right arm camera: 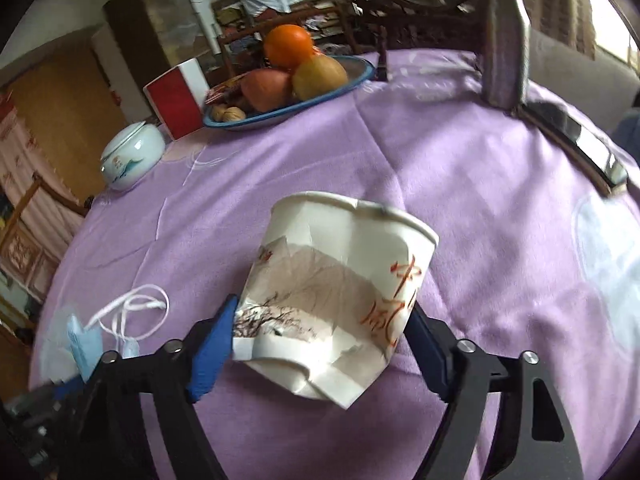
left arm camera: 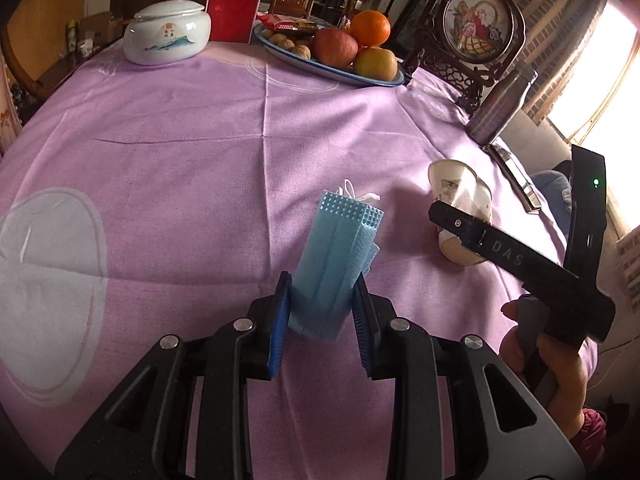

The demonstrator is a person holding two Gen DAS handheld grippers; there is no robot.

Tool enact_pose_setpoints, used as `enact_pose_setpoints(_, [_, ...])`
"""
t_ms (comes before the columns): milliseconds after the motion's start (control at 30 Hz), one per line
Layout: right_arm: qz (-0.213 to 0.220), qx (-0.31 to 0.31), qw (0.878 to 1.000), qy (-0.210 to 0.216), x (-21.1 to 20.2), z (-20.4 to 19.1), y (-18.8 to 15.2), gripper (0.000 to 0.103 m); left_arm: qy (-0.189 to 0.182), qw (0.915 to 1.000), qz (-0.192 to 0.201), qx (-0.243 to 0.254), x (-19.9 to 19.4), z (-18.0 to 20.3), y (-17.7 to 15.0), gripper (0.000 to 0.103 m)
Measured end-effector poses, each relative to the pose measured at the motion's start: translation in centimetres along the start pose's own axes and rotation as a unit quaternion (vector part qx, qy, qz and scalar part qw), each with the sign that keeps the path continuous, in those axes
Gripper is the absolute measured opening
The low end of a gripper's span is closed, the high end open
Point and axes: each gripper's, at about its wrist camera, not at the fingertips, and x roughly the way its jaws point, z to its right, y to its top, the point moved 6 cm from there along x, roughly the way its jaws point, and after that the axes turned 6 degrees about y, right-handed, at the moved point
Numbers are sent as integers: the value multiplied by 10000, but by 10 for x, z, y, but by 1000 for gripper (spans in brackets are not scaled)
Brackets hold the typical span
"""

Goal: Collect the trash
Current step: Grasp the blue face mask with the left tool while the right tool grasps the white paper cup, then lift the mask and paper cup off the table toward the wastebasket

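Note:
A folded blue face mask [left arm camera: 340, 240] stands upright between the blue pads of my left gripper [left arm camera: 323, 284], which is shut on its lower half; its white ear loops stick out at the top. In the right wrist view the mask [right arm camera: 82, 344] shows at the far left with its loops trailing on the cloth. A crumpled white paper cup [right arm camera: 344, 264] with a printed landscape and red characters lies tilted on the purple tablecloth [right arm camera: 480, 200]. My right gripper [right arm camera: 323, 308] straddles it, both pads against its dented sides. The left wrist view shows the cup [left arm camera: 452, 184] under the right gripper's black fingers [left arm camera: 500, 250].
At the back stand a blue-rimmed fruit plate [left arm camera: 360, 76], a white lidded jar [left arm camera: 166, 36] and a red card [left arm camera: 234, 8]. A steel flask [left arm camera: 500, 108] and a framed ornament [left arm camera: 476, 28] stand at the right. A dark flat strip [right arm camera: 592, 152] lies by the table's right edge.

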Motion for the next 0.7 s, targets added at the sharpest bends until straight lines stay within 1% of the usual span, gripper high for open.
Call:
enact_pose_setpoints(33, [17,42,9999,139,-3,-1,1,77,42,10000,-8,36,1,0,-1,32])
enact_pose_setpoints(67, [59,100,9991,409,-8,-3,3,77,76,9999,-5,73,2,1,-1,32])
enact_pose_setpoints(100, [137,91,9985,525,-14,-5,5,77,132,9998,14,119,3,2,-1,32])
enact_pose_setpoints(167, [297,-96,9984,470,-23,-9,8,77,282,9993,71,231,4,3,0,34])
enact_pose_setpoints(233, [397,-217,9980,430,-30,-10,9,77,513,9979,138,363,6,4,-1,44])
enact_pose_setpoints(267, [407,-229,9979,441,-33,-9,9,77,609,9972,145,419,7,3,-1,47])
enact_pose_setpoints(333, [357,-241,9981,451,-34,-7,6,77,726,9962,89,476,12,3,-3,55])
enact_pose_setpoints(400, [321,-211,9981,481,-35,-3,4,77,790,9956,18,500,18,1,-4,60])
enact_pose_setpoints(467, [327,-177,9981,486,-37,1,1,77,886,9944,65,579,18,2,-4,61])
enact_pose_setpoints(567, [403,-56,9976,555,-45,8,0,77,958,9931,107,662,20,4,-4,61])
enact_pose_setpoints(600, [430,-23,9973,593,-47,10,-1,77,917,9936,115,655,20,4,-3,59])
enact_pose_setpoints(667, [537,19,9960,716,-55,12,-2,77,806,9946,165,630,17,5,-1,47])
enact_pose_setpoints(700, [598,4,9951,783,-59,12,-2,77,753,9950,195,632,15,7,-1,35])
